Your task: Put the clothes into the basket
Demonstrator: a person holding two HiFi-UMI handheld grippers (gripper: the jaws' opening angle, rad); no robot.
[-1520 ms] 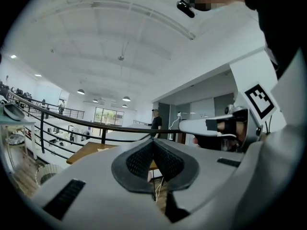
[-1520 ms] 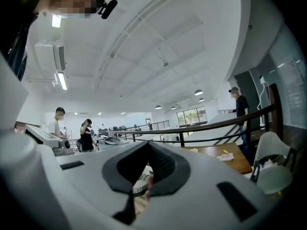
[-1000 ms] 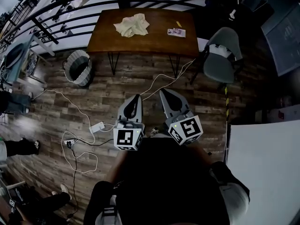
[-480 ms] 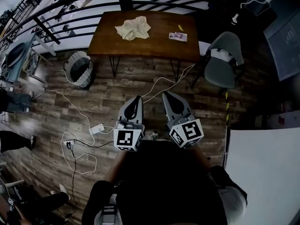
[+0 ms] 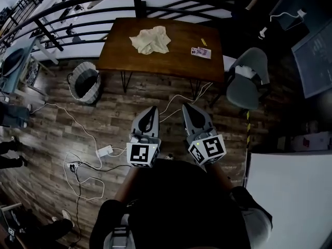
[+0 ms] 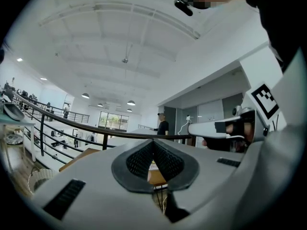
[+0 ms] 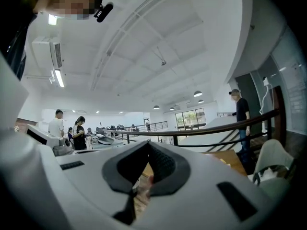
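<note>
Floor [image 5: 228,123] of dark planks fills the head view. Bench [image 5: 176,61] stands at its far side against a railing [image 5: 139,7]. A chair [image 5: 248,79] sits off its right end, and the basket [image 5: 85,82] is on the floor by its left legs. Clothes [image 5: 151,39] lie crumpled on the bench, apart from the basket. Cables [image 5: 180,97] trail across the floor between. The left hand-held gripper [image 5: 151,111] and right hand-held gripper [image 5: 187,109] are narrow, jaws together, empty, well short of the bench. A card [image 5: 201,52] lies right of the clothes.
</note>
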